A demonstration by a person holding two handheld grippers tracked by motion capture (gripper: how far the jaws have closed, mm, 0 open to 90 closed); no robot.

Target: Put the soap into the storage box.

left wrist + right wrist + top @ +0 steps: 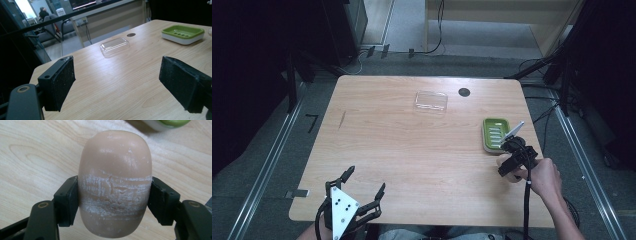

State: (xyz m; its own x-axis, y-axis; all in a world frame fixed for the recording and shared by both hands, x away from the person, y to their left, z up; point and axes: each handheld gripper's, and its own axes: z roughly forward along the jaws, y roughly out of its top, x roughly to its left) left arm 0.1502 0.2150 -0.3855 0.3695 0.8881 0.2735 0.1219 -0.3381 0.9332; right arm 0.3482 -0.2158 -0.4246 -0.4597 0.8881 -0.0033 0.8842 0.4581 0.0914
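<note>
A beige oval soap bar [115, 177], scuffed white across its middle, sits between the black jaws of my right gripper [115, 203], which is shut on its sides just above the wood. In the high view this right gripper [510, 167] is near the table's right edge, just in front of a green soap dish [496, 134] with a white base. The edge of the soap dish [172, 122] shows beyond the soap. My left gripper [366, 180] rests at the front left edge, open, with nothing between its pads [60, 82].
A clear plastic lid [431, 101] lies at the back middle of the wooden table [412, 150], with a dark round hole [464, 92] to its right. The left gripper view shows the lid [114, 45] and the dish [183, 33] farther off.
</note>
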